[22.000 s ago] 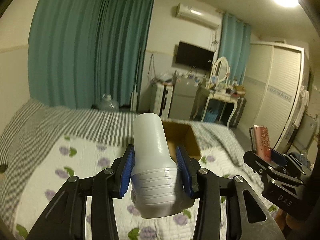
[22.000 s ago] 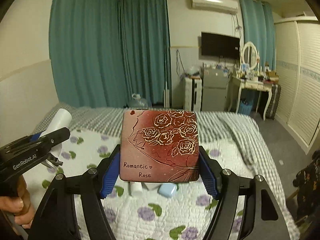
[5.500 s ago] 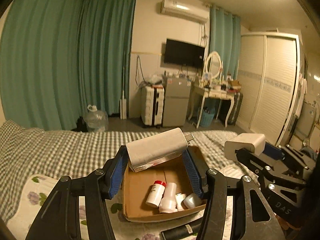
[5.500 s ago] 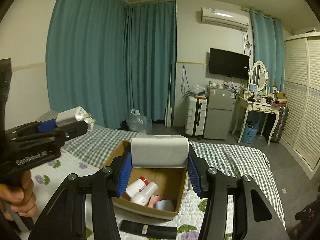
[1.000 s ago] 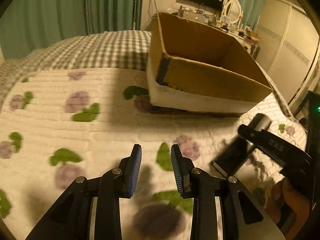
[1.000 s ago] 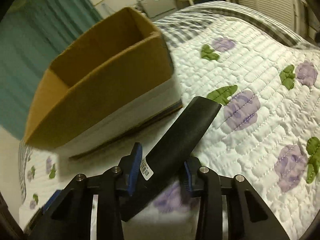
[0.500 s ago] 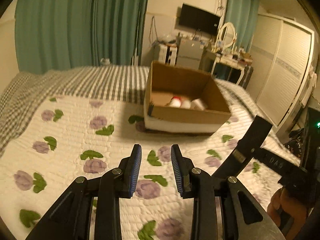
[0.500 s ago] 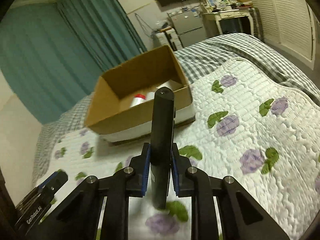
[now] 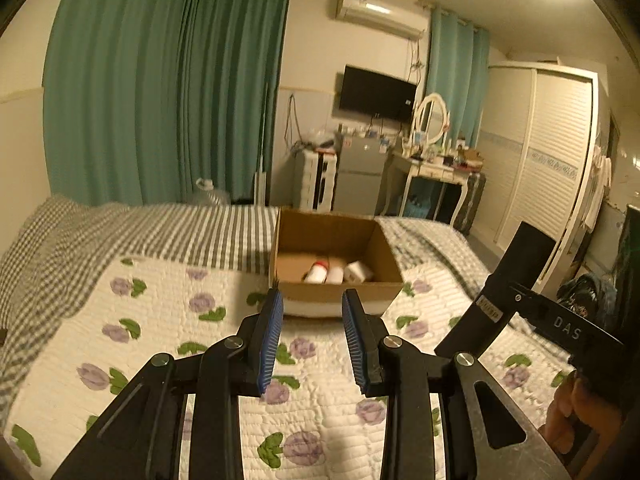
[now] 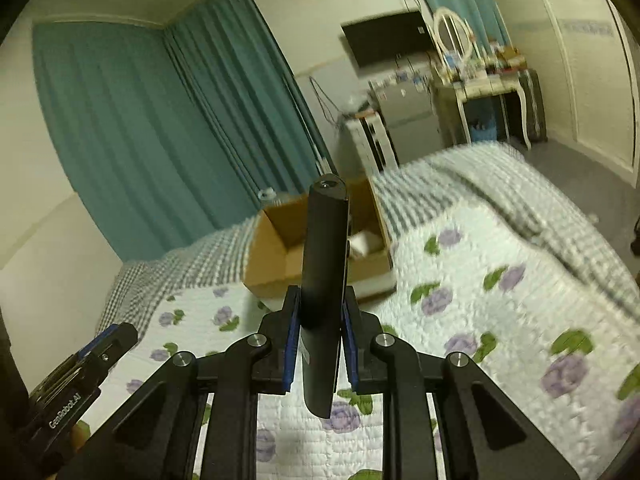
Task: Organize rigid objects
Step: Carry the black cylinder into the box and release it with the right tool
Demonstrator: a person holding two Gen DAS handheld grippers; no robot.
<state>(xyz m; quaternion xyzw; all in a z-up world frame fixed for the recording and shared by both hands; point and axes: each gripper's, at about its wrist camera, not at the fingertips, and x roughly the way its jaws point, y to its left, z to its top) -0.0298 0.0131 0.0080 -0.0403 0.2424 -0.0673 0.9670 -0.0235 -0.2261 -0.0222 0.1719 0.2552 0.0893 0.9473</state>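
The right tongs (image 10: 316, 340), clamped on a long black case (image 10: 325, 272) standing roughly upright, sit nearer the cardboard box (image 10: 280, 256) lying ahead on the bed (image 10: 500, 300); left tongs (image 9: 312, 340) look shut, empty

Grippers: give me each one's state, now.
Left gripper: shut as far as it goes, holding nothing.
Right gripper: shut on the black case.

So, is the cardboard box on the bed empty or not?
Not empty. The cardboard box holds white containers, one with a red cap, seen through its open top.
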